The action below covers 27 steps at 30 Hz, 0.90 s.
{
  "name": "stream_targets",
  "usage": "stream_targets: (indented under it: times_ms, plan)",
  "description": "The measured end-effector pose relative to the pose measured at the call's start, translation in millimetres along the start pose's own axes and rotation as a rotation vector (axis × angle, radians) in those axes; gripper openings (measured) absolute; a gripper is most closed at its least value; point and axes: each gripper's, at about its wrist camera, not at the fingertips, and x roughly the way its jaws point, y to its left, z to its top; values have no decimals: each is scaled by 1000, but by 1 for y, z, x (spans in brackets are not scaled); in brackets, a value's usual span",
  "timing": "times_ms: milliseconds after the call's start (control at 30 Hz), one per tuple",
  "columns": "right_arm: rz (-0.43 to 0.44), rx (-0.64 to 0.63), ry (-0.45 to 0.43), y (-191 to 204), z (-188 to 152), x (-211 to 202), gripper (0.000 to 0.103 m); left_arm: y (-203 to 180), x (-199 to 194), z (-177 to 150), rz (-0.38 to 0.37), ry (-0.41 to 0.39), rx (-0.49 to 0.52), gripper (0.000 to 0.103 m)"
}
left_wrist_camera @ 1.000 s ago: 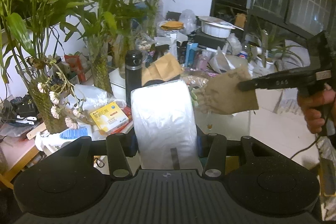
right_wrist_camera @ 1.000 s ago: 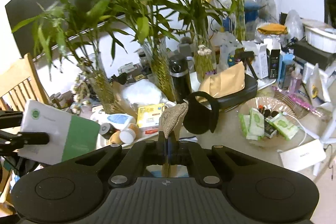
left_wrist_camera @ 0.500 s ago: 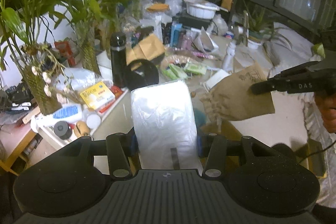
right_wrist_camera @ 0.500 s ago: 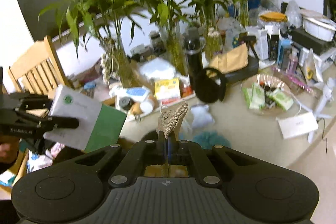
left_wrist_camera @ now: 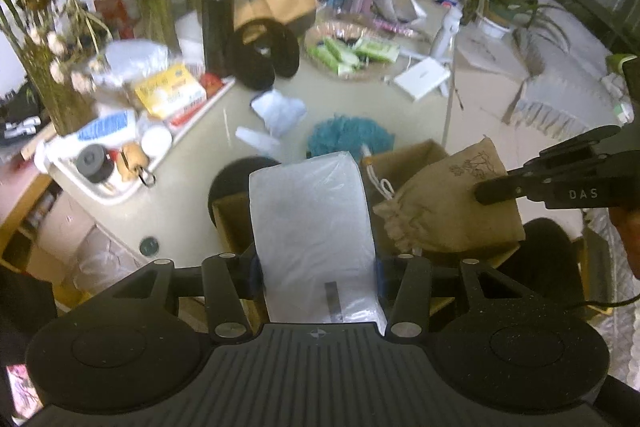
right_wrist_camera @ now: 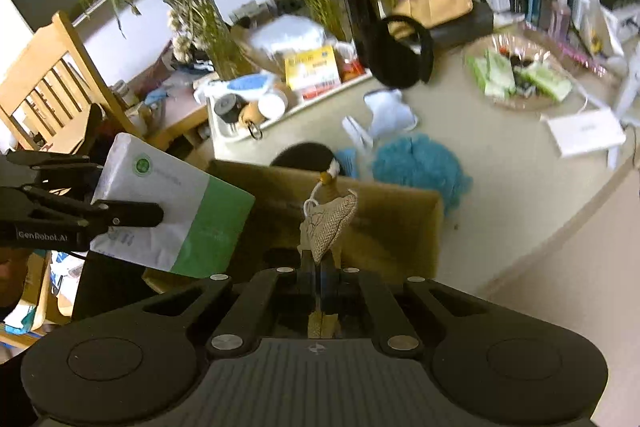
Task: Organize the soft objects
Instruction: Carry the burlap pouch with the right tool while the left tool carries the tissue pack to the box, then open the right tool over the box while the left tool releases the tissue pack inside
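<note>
Tools [left_wrist_camera: 316,267] now tilted down over cardboard box [right_wrist_camera: 384,223], formerly facing plants.

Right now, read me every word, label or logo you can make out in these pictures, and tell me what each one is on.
"DAS": white letters on the right gripper.
"GenRobot.AI": white letters on the left gripper.
Green round logo with grey print on the tissue pack: too blurred to read.
Yellow box: red print, unreadable.
Burlap pouch: a dark drawing, no legible words.
</note>
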Motion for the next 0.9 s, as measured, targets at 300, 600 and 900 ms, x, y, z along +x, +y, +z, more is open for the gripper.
stream_targets:
  times_ms: [300, 600, 900]
  plan:
    - [-6, 37, 57, -4, -7, 19, 5, -1, 23, -5, 16, 58, -33, 48]
    - [-81, -32, 31, 3, -9, 23, 96, 7, 29, -3, 28, 78, -101, 78]
    - [-119, -37, 14, 4, -12, 18, 103, 17, 9, -7, 67, 24, -105, 79]
